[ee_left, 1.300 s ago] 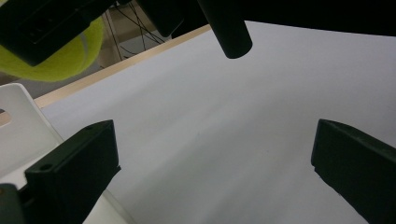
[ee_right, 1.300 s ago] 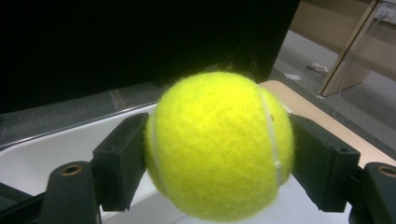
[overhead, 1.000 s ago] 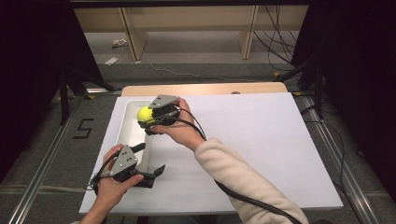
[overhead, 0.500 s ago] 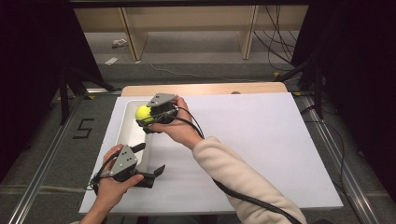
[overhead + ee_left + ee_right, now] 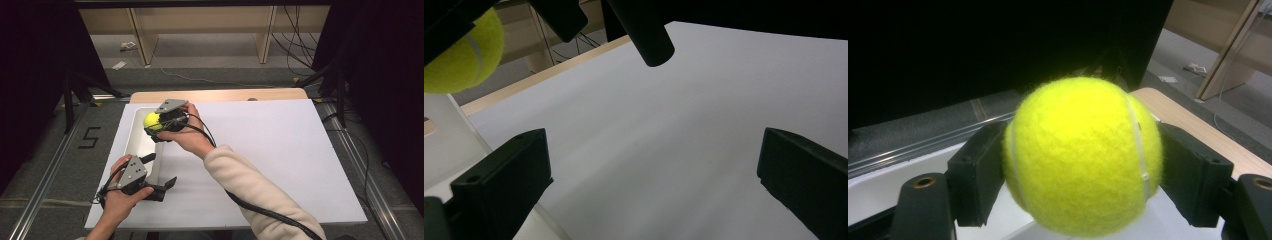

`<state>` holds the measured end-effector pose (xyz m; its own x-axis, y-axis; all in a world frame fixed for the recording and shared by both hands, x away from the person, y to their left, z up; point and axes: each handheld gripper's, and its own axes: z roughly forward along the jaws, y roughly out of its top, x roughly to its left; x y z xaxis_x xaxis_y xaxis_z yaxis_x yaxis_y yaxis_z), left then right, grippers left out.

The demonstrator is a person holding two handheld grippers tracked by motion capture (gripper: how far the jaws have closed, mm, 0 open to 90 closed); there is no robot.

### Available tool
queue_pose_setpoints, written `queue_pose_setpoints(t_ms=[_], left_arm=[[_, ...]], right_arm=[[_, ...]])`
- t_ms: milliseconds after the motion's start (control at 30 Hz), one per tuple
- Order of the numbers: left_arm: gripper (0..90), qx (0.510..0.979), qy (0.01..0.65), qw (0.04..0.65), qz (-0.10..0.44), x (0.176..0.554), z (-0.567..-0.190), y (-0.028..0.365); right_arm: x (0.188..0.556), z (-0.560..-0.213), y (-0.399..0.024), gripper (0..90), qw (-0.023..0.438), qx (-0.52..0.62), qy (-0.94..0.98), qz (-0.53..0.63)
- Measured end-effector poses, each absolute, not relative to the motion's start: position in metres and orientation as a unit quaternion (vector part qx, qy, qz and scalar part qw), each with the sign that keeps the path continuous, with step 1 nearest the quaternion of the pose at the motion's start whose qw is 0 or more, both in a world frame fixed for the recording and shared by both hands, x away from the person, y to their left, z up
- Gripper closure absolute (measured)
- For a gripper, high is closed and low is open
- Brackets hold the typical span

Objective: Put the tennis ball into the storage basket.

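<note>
Left gripper [image 5: 162, 189]: lower left of the high view, jaws spread wide with nothing between them, low over the white board [image 5: 280, 160].
White tray [image 5: 136, 140]: left of centre, along the board's left edge, beyond the left gripper.
Tennis ball [image 5: 1083, 155]: clamped between the right gripper [image 5: 156, 125] jaws, held above the tray's far end, upper left of centre.
Grip risk: pads meet only the ball's two sides; the fuzzy round surface could squirt out if squeeze eases.
Drop risk: released from height, the ball may bounce over the tray's low wall and roll away.
</note>
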<state>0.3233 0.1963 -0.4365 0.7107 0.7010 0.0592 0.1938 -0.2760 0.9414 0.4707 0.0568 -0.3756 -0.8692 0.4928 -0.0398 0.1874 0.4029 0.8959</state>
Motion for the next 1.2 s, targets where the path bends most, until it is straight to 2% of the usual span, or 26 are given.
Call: queue_pose_setpoints(t_ms=[1200], left_arm=[[0.5,0.762,0.293,0.525,0.243,0.323,-0.436,0.196]], right_arm=[[0.478,-0.381,0.069,26.0,0.142,0.214,0.828,0.499]])
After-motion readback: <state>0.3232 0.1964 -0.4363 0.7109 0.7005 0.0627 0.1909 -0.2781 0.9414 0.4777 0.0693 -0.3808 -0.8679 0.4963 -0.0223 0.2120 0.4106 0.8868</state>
